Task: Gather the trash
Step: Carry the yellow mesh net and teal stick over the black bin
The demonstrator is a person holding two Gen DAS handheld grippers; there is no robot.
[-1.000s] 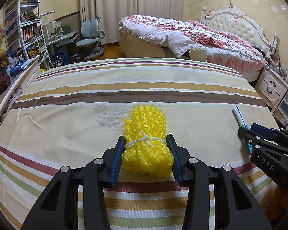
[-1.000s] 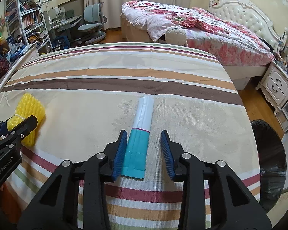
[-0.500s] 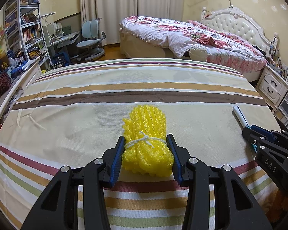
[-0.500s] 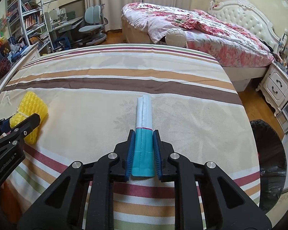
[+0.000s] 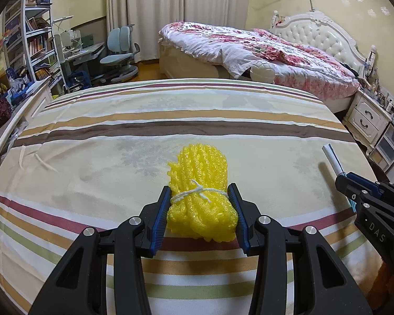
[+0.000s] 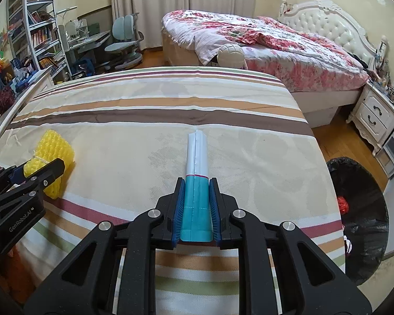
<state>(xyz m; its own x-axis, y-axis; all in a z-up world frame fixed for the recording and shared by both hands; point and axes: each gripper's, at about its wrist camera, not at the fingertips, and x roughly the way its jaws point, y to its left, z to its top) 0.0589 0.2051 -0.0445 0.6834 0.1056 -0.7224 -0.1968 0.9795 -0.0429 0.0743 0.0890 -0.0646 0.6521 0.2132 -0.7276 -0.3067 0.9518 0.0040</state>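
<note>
**On the striped bedspread: both pieces gripped, neither binned**

Nearest the left camera, the left gripper (image 5: 199,211) has its blue pads pressed against both sides of the yellow foam net bundle (image 5: 201,197), which is tied round with white string and rests on the striped bedspread (image 5: 118,162). The jaws stand partly apart, as wide as the bundle itself.

Nearest the right camera, the right gripper (image 6: 196,210) is clamped nearly closed on the teal end of a flattened teal-and-white wrapper (image 6: 196,181); the white end sticks out forward over the cloth. Whether it has cleared the cloth cannot be told.

Further off to the right, on the wooden floor beside the bedspread's edge, a bin lined with a black bag (image 6: 359,218) stands open with something red already inside.

Judged from this, the pick-up is done for both items and the carrying is what remains: each piece has yet to be lifted, taken over the edge to the bin and let go. No other loose trash shows clearly on the cloth beyond these two.
</note>
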